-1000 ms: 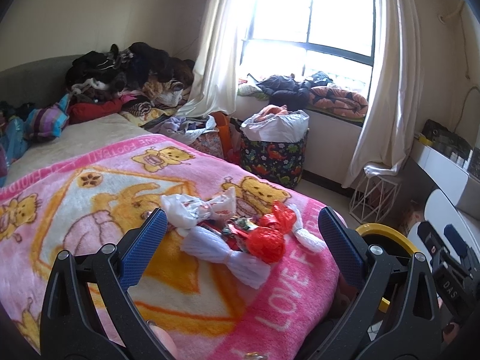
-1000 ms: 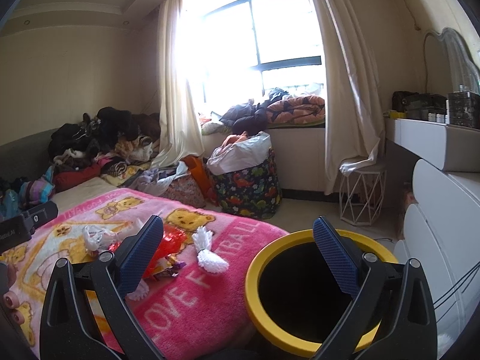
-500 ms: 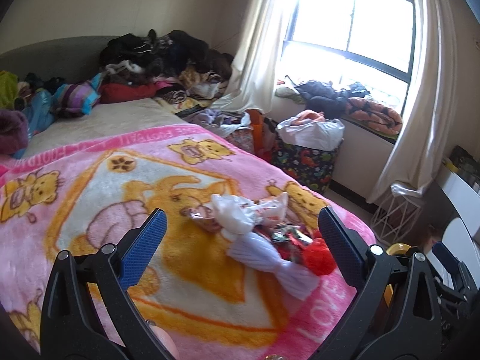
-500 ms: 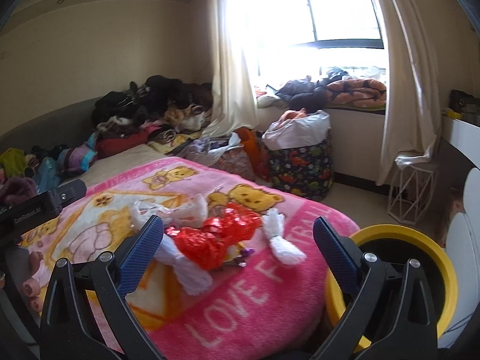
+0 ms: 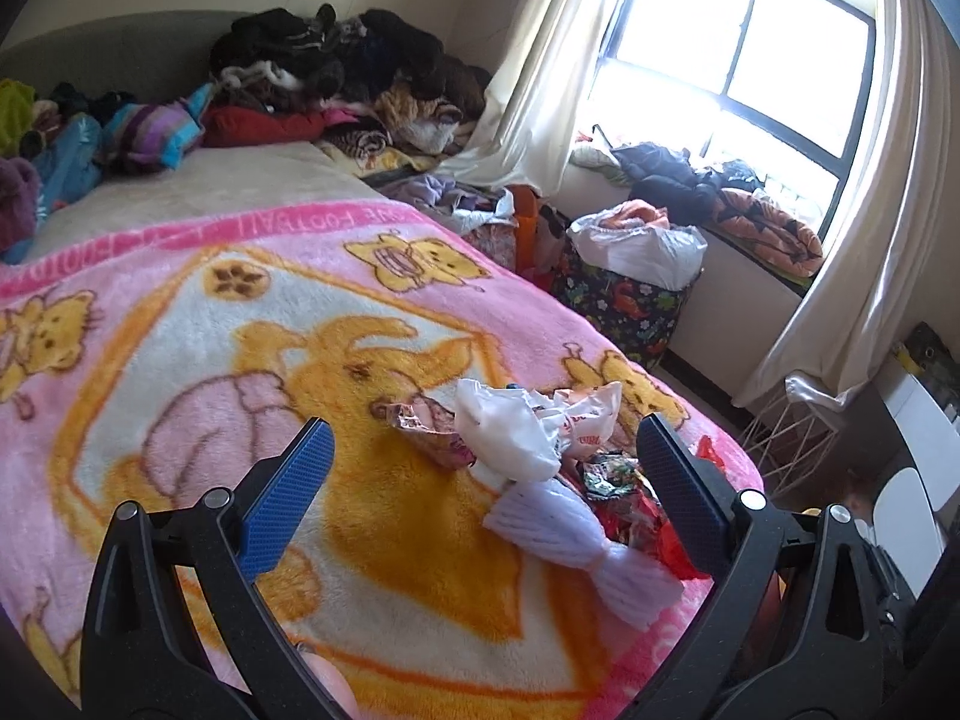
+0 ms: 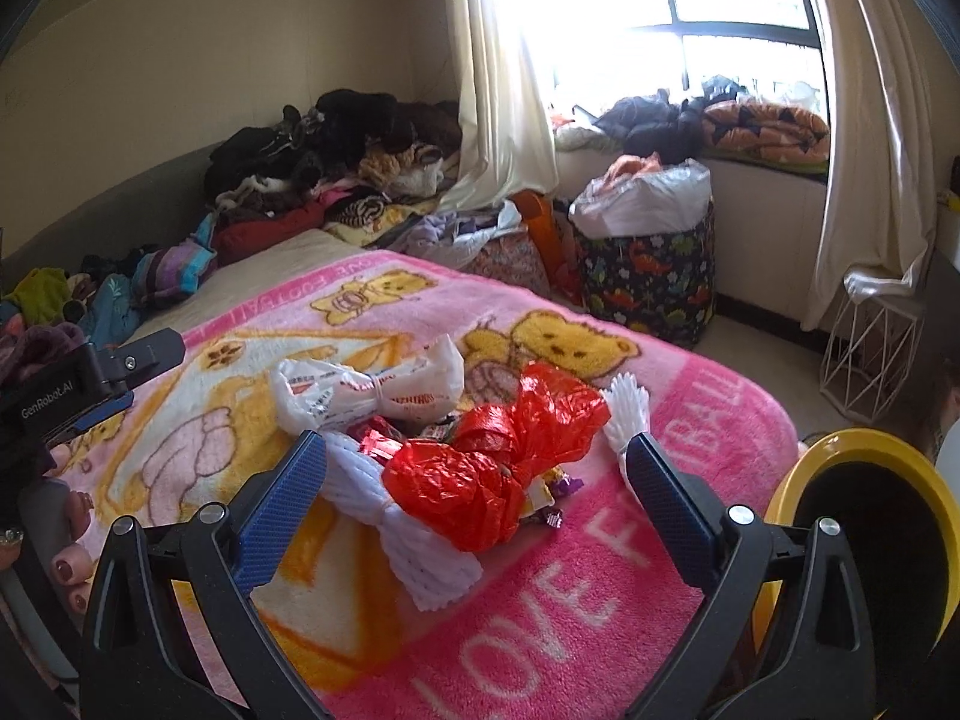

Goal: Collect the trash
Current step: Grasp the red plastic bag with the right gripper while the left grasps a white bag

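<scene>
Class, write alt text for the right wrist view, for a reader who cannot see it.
An open right gripper hovers over a trash pile on a pink cartoon-bear blanket: a crumpled red plastic bag, a knotted white plastic bag and white foam netting. A yellow-rimmed bin stands at the right, with heaped clothes and a bright window behind.

Bright daylight floods through the dark-framed window (image 6: pixel 738 18), flanked by cream curtains (image 6: pixel 870 138). Beneath its sill stands a dinosaur-print fabric basket (image 6: pixel 651 282), and to the right of that a white wire side table (image 6: pixel 870 348). Left of the window, clothes (image 6: pixel 336 144) pile against the beige wall (image 6: pixel 210 42).
</scene>
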The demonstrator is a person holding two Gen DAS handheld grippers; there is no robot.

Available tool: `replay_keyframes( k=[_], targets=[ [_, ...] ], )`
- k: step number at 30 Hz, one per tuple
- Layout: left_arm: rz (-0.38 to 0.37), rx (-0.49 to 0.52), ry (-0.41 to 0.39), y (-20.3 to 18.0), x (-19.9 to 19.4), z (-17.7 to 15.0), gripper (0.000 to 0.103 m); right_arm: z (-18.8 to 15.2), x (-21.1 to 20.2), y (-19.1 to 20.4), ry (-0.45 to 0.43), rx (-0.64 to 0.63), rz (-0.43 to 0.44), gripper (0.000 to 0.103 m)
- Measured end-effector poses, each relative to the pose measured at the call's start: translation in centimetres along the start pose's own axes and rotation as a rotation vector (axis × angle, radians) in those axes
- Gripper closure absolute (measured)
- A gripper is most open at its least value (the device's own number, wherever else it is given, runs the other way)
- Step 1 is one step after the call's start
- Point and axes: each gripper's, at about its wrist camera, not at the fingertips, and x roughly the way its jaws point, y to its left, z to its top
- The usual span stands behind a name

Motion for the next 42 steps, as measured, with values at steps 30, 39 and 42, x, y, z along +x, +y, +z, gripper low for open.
replay_keyframes(
  k=[30,39,42],
  targets=[
    [-0.139,-0.087,0.205,-1.0,10.0,-0.7,0.068,-1.3,2.9,-3.0,0.119,0.13,0.187,0.07],
    [-0.154,-0.018,0.074,-3.4,5.0,0.8,0.074,-0.4,-0.6,-5.0,0.049,0.141,0.171,0.07],
    [-0.149,-0.011,0.038,-4.0,3.8,1.3,0.076,-0.1,-1.6,-5.7,0.032,0.153,0.167,0.07]
  ],
)
